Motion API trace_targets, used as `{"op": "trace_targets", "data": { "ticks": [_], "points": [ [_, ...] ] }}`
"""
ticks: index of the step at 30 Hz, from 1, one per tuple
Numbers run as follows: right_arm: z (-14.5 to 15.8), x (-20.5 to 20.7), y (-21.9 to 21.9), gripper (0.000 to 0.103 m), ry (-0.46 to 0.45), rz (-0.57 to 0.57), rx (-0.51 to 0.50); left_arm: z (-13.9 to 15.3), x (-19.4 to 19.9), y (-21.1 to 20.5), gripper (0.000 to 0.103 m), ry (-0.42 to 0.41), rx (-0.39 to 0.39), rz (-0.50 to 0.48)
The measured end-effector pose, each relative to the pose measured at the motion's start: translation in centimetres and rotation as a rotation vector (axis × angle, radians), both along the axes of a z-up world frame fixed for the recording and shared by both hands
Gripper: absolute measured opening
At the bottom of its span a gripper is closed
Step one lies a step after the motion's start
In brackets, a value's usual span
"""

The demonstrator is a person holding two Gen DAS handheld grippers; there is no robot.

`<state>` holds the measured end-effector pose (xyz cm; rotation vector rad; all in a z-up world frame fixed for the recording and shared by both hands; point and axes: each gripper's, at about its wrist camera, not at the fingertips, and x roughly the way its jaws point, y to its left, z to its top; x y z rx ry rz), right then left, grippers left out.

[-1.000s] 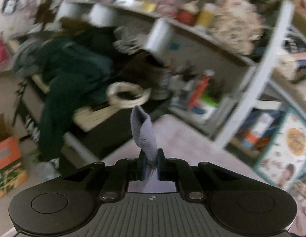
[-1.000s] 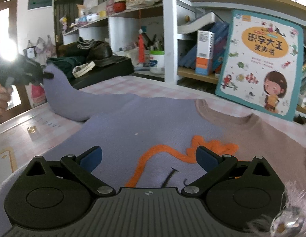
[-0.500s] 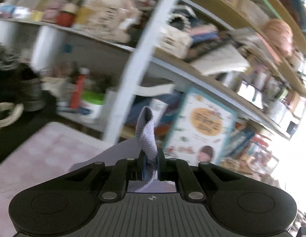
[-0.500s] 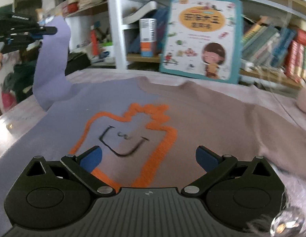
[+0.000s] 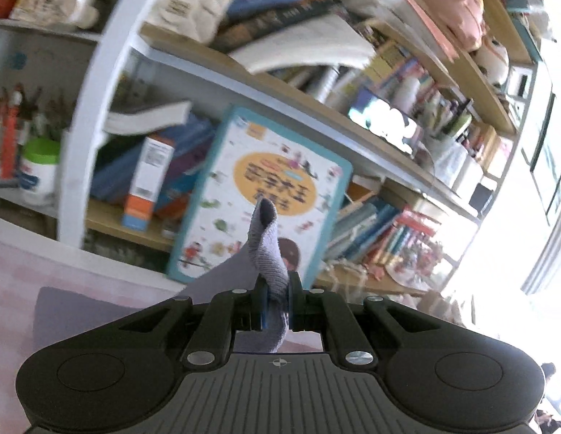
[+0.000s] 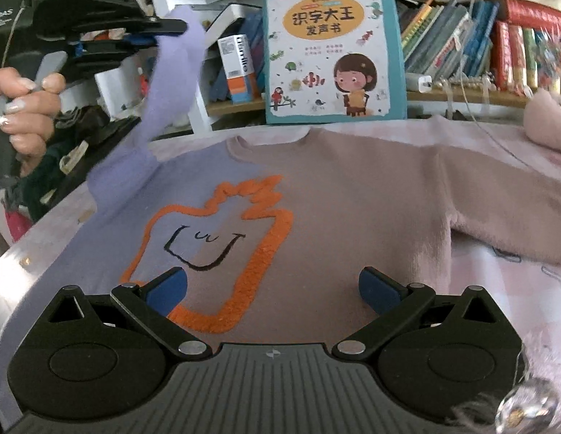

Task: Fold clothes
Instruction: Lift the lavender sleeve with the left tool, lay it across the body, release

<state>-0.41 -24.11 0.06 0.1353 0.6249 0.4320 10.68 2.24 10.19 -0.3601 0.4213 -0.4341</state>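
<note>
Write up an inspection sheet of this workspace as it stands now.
Surface: table with a pale pink checked cover.
Job's things: sweater, lilac and pink with an orange outline, lies flat; its lilac sleeve is lifted.
Clutter: dark clothes at the table's left end.
Grippers: left gripper shut on the sleeve; right gripper open over the sweater's front.
Cables: thin clear cord at the far right.
Surroundings: bookshelf; children's book stands upright.
</note>
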Motion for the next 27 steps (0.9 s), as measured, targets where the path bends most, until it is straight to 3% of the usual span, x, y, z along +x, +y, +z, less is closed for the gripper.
{"op": "trace_targets", "data": {
  "ticks": [8,17,18,20,21,22,25,27],
  "points": [
    [0.0,0.1,-0.7,0.102,0.013,-0.013,0.052,-2.3,1.6,-4.2,0.008,0.057,0.000,-0.050],
    [0.0,0.1,-0.7,0.102,0.014,-0.010,0.044,-4.9,2.7,-8.2,0.013,0.112,0.085,-0.097],
    [0.0,0.1,-0.7,0.102,0.015,-0.010,0.044,-5.0,2.6,-8.5,0.021,0.112,0.096,-0.101],
    [0.0,0.1,-0.7,0.102,0.015,-0.010,0.043,-4.9,2.4,-8.9,0.046,0.106,0.118,-0.109],
    [0.0,0.1,-0.6,0.102,0.016,-0.010,0.042,-4.8,2.2,-9.0,0.066,0.100,0.124,-0.110],
    [0.0,0.1,-0.6,0.102,0.016,-0.010,0.041,-4.5,1.9,-8.9,0.074,0.087,0.123,-0.115],
    [0.0,0.1,-0.6,0.102,0.016,-0.011,0.038,-3.5,0.7,-8.3,0.077,0.049,0.135,-0.135],
    [0.0,0.0,-0.6,0.102,0.016,-0.012,0.036,-3.0,-0.7,-7.6,0.079,0.018,0.183,-0.128]
  ]
}}
